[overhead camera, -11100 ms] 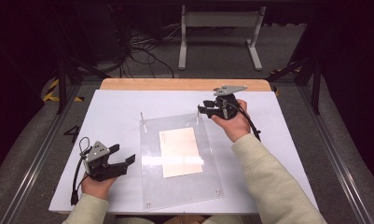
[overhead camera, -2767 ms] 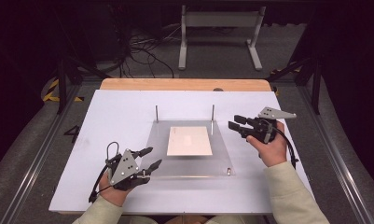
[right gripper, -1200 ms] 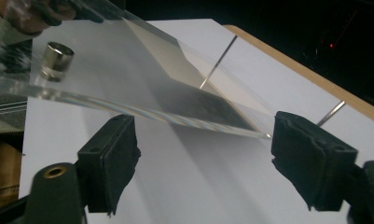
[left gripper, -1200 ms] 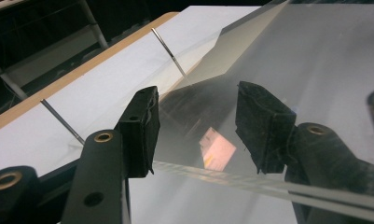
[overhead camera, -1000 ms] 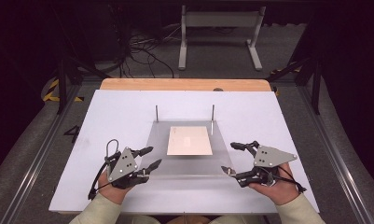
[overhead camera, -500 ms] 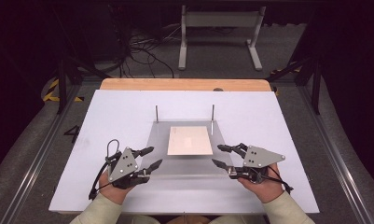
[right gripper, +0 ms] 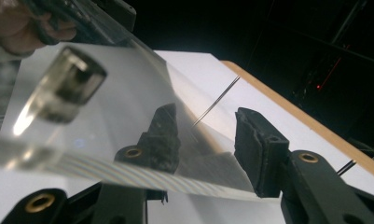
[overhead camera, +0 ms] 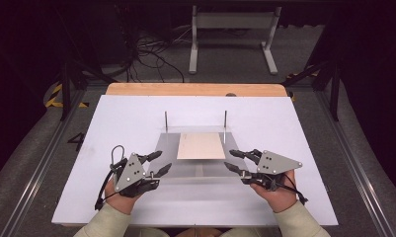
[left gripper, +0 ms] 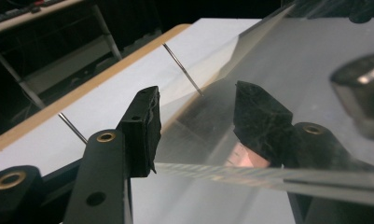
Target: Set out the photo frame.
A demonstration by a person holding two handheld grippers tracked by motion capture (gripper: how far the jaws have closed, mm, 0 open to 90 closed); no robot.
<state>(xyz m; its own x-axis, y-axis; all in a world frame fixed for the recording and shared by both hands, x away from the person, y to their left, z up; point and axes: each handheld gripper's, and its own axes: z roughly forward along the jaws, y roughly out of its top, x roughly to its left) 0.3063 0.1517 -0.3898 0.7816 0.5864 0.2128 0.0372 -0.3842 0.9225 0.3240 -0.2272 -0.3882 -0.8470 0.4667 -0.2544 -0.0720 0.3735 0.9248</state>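
Note:
A clear plate [overhead camera: 205, 169] lies on the white table [overhead camera: 284, 123], with a tan sheet [overhead camera: 200, 145] at its middle and two thin upright rods [overhead camera: 166, 121] at its far corners. My left gripper [overhead camera: 163, 160] sits at the near left corner. In the left gripper view [left gripper: 196, 112] one jaw is over the plate edge [left gripper: 268, 175] and the other shows through it from below, shut on it and lately closed a touch tighter. My right gripper [overhead camera: 228, 158] is at the near right corner. Its jaws [right gripper: 205, 121] have just been closing onto the plate [right gripper: 128, 116], one above and one beneath.
Short metal posts stand at the plate's near corners [left gripper: 362, 93] [right gripper: 65, 86]. A wooden strip [overhead camera: 195, 89] runs along the table's far edge. Beyond it are a white stand [overhead camera: 232, 34] and loose cables [overhead camera: 151, 54] on the floor. Rails flank the table.
My right gripper has slid left to the plate's near right corner and its jaws have narrowed around the edge. The left gripper and the plate have stayed put.

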